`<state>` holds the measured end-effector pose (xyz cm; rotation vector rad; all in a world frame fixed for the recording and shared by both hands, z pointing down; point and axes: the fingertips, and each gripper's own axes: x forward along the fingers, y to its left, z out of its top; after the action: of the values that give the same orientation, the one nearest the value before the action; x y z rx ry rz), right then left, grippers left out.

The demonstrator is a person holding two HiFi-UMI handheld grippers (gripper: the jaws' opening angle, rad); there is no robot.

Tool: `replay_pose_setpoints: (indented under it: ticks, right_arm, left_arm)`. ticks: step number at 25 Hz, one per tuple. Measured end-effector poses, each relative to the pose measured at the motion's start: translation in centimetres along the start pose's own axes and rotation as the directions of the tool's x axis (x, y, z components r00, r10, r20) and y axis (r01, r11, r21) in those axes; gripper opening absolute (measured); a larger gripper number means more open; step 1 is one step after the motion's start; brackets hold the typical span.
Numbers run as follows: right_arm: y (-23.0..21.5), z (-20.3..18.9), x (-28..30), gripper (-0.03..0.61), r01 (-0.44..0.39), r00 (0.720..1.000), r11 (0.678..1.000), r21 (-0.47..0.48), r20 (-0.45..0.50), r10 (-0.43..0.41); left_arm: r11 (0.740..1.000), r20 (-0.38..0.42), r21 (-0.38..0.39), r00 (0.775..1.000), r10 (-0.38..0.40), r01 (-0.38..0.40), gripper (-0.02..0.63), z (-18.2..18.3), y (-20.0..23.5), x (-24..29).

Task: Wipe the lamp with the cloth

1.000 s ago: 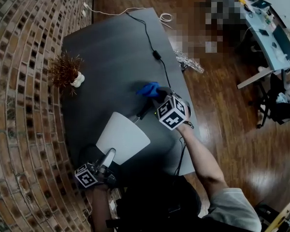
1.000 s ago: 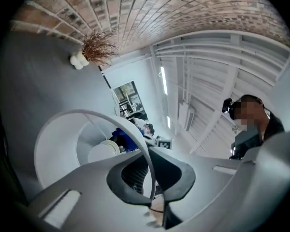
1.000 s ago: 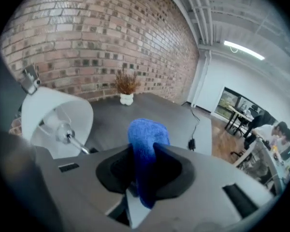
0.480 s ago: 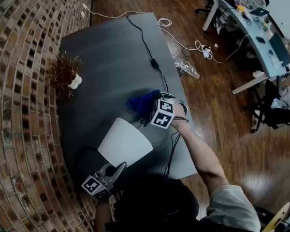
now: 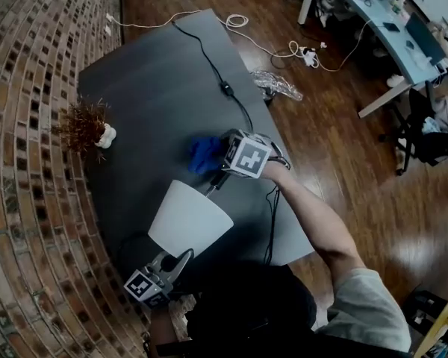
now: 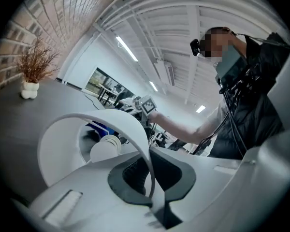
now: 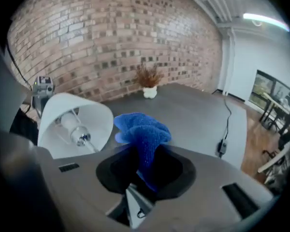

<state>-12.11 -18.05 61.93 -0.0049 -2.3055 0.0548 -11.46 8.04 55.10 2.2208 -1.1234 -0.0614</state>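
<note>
Left gripper (image 5: 182, 258) is clenching on the near rim of the lamp shade (image 5: 188, 218) in the head view. The right gripper (image 5: 215, 161) is holding the blue cloth (image 5: 203, 154) just beyond the shade, at the far end of the lamp's slanting stem (image 5: 215, 180). All of this is sitting over the dark table (image 5: 149, 80), and a dried plant (image 5: 84, 124) is standing well beyond the shade, off to its left.

Looking through the left gripper view, both jaws are pinching the shade's thin rim between them. The bulb (image 6: 105, 149) is showing inside the shade and the cloth is peeking out past the shade's far side.

Looking through the right gripper view, the jaws are gripping the bunched cloth, which is sticking up just right of the shade's open mouth.
</note>
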Motion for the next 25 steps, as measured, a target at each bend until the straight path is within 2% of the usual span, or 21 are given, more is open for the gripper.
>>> replay_pose_setpoints:
  ticks: [2,4,6,7,8,9,10,11,12,13,15,17,18,19,20,21,22,23,24,25]
  right_arm:
    - [-0.4,-2.7,1.6,0.087,0.025,0.993,0.998,-0.065,-0.116,-0.032]
    - [-3.4,-4.1,1.2,0.089,0.175,0.968,0.979,-0.107,-0.163,-0.191]
    - [-7.3,-4.2,-0.9,0.089,0.381,0.898,0.911,-0.16,-0.168,-0.406]
    - [-8.3,-4.0,-2.0,0.087,0.44,0.874,0.884,-0.16,-0.148,-0.462]
    - [-8.4,-3.4,-2.8,0.087,0.449,0.88,0.885,-0.126,-0.111,-0.462]
    - [-7.5,-2.5,-3.2,0.087,0.409,0.909,0.91,-0.068,-0.057,-0.413]
    - [-6.0,-1.3,-3.5,0.086,0.329,0.944,0.944,-0.009,0.007,-0.329]
    - [-3.9,0.0,-3.5,0.087,0.22,0.972,0.975,0.038,0.072,-0.222]
    - [-1.4,1.2,-3.2,0.087,0.097,0.986,0.993,0.067,0.131,-0.106]
    - [1.2,2.1,-2.8,0.086,-0.022,0.984,0.996,0.085,0.177,0.007]
    - [6.5,2.5,-1.9,0.087,-0.213,0.959,0.971,0.107,0.214,0.187]
    - [9.8,1.6,-0.9,0.086,-0.305,0.933,0.944,0.127,0.236,0.27]
    - [9.9,1.0,-0.4,0.087,-0.295,0.935,0.945,0.144,0.249,0.254]
    - [8.7,0.1,0.1,0.086,-0.237,0.948,0.956,0.171,0.254,0.19]
    - [6.4,-1.0,0.2,0.087,-0.135,0.966,0.968,0.21,0.244,0.082]
    - [3.3,-2.2,-0.3,0.086,0.001,0.974,0.967,0.253,0.22,-0.059]
    - [0.1,-3.4,-1.5,0.086,0.156,0.959,0.945,0.287,0.186,-0.215]
    - [-2.9,-4.6,-3.3,0.086,0.305,0.919,0.901,0.308,0.153,-0.364]
    - [-5.3,-5.6,-5.4,0.086,0.427,0.864,0.845,0.324,0.129,-0.486]
    - [-7.1,-6.4,-7.6,0.086,0.509,0.81,0.788,0.346,0.116,-0.575]
  left_arm:
    - [0.999,0.024,-0.051,1.0,-0.006,0.007,0.0,-0.3,0.2,-0.2]
    - [0.998,0.015,-0.068,1.0,-0.011,0.012,0.0,-0.6,0.3,-0.3]
    - [0.996,0.014,-0.09,1.0,-0.008,0.01,0.0,-0.4,0.4,-0.1]
    - [0.995,0.02,-0.103,1.0,-0.004,0.006,0.0,-0.1,0.4,-0.1]
    - [0.994,0.024,-0.107,1.0,0.002,0.001,0.0,0.1,0.5,-0.2]
    - [0.995,0.022,-0.1,1.0,0.005,-0.003,0.0,0.2,0.6,-0.2]
    - [0.996,0.013,-0.084,1.0,0.005,-0.004,0.0,0.4,0.6,-0.2]
    - [0.998,0.002,-0.066,1.0,0.001,-0.001,0.0,0.5,0.4,-0.1]
    - [0.999,-0.008,-0.052,1.0,-0.003,0.003,0.0,0.7,0.3,0.0]
    - [0.999,-0.011,-0.044,1.0,-0.006,0.006,0.0,1.0,0.2,0.1]
    - [0.998,0.005,-0.057,1.0,-0.01,0.011,0.0,1.9,0.1,0.3]
    - [0.995,0.033,-0.097,0.999,-0.015,0.018,0.0,2.8,0.2,0.4]
    - [0.992,0.044,-0.12,0.999,-0.017,0.022,0.0,3.0,0.2,0.4]
    - [0.989,0.054,-0.143,0.998,-0.019,0.026,0.0,3.1,0.3,0.2]
    - [0.985,0.065,-0.168,0.998,-0.02,0.031,0.0,3.2,0.5,0.1]
    - [0.98,0.079,-0.195,0.997,-0.023,0.038,0.0,3.3,0.6,0.0]
    - [0.973,0.096,-0.225,0.995,-0.026,0.048,0.0,3.5,0.6,0.0]
    - [0.965,0.115,-0.255,0.993,-0.03,0.059,0.0,3.8,0.6,0.1]
    - [0.956,0.133,-0.285,0.991,-0.031,0.069,0.0,4.2,0.7,0.1]
    - [0.946,0.15,-0.316,0.988,-0.03,0.077,0.001,4.8,0.9,0.0]
